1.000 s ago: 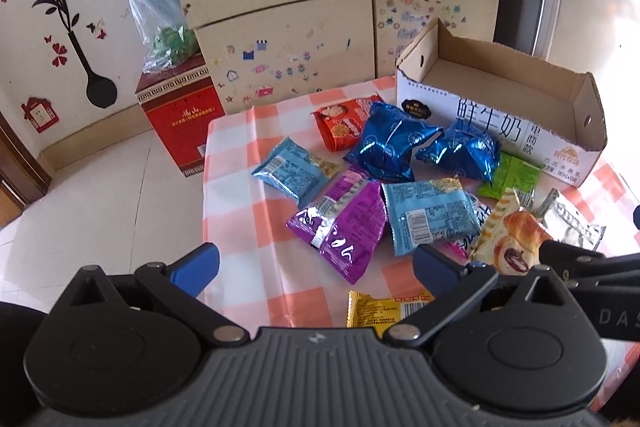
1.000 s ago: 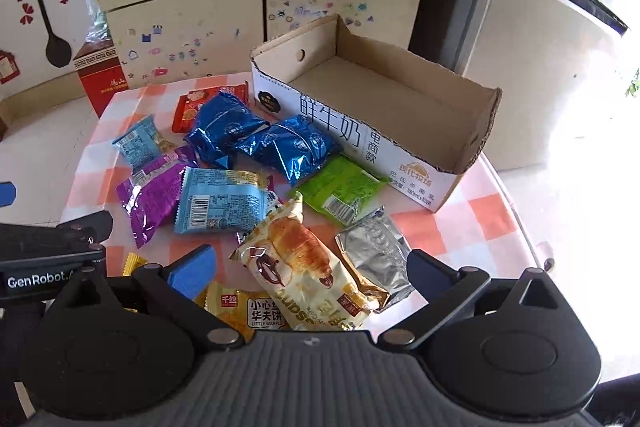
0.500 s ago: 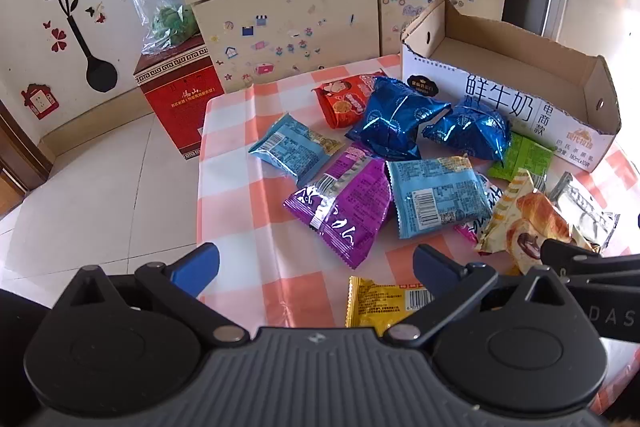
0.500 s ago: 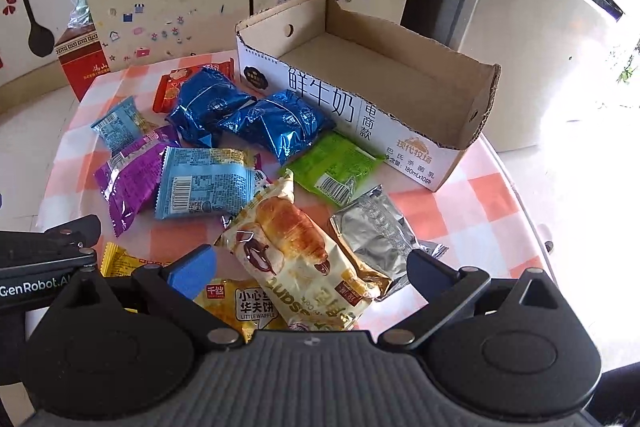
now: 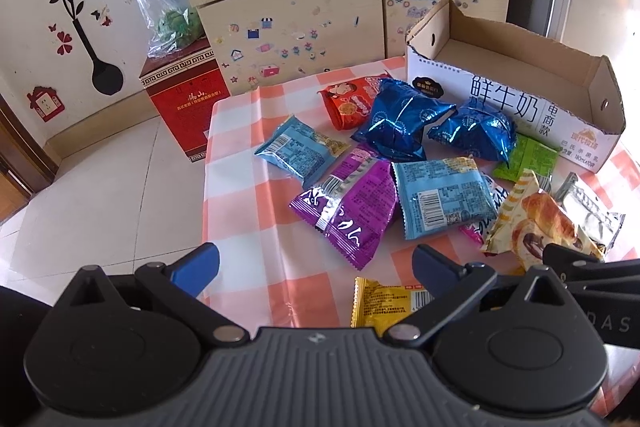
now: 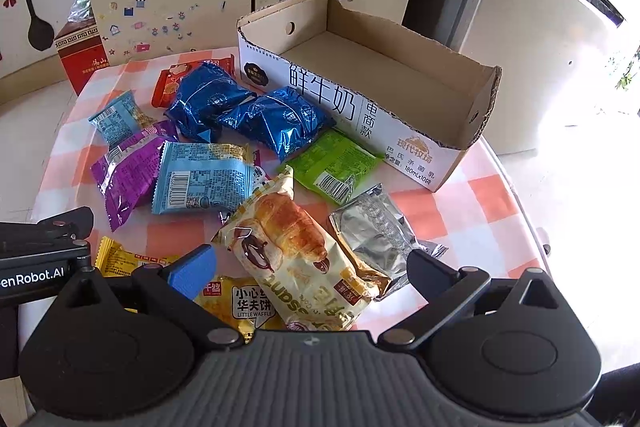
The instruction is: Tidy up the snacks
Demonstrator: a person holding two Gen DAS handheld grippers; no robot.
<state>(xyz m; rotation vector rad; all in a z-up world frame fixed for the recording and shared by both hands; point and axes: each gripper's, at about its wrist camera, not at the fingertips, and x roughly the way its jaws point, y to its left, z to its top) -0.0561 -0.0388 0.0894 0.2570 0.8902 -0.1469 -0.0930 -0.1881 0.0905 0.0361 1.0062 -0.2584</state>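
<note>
Several snack packets lie scattered on a checked tablecloth [image 5: 240,211]. An open cardboard box [image 6: 400,131] stands at the back right with nothing in it. Near the front lie a croissant packet [image 6: 296,251], a silver packet [image 6: 376,231] and a yellow waffle packet [image 6: 244,303]. Further back are a green packet [image 6: 336,167], two dark blue packets [image 5: 400,119], a purple one [image 5: 352,211] and light blue ones [image 5: 440,195]. My left gripper [image 5: 316,263] is open above the table's near edge, over a yellow packet [image 5: 384,303]. My right gripper [image 6: 308,263] is open, straddling the croissant packet from above.
A cabinet [image 5: 304,23] covered in stickers stands behind the table, its shelves crowded with boxes. A red carton [image 5: 188,99] with a plastic bag on it sits on the tiled floor at left. A fridge [image 6: 520,27] stands to the right.
Both grippers have moved forward and lower toward the snacks, so the packets look larger. Jaws stayed open and no packet has shifted.
</note>
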